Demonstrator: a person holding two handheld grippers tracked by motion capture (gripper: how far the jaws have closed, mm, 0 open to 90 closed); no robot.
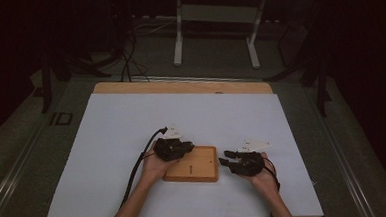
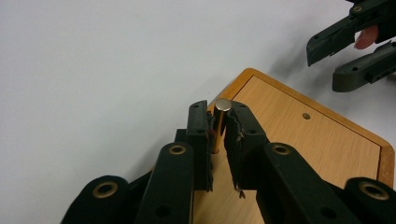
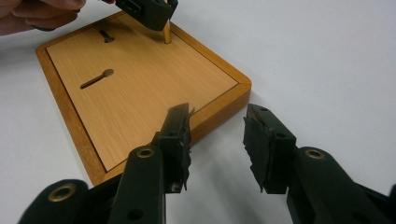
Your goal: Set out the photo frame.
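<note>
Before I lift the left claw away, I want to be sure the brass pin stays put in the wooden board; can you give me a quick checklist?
1. Pin upright at the board's corner: ok.
2. Pin seated in its hole: cannot tell, the base is hidden.
3. Left claw around the pin: ok; whether it presses, cannot tell.
4. Right claw open, holding nothing: ok.
5. Board flat on the white sheet: ok.

We find no legible text, label, brand, number or sign on any surface; faint marks on the grey gripper plates stay unreadable.
</note>
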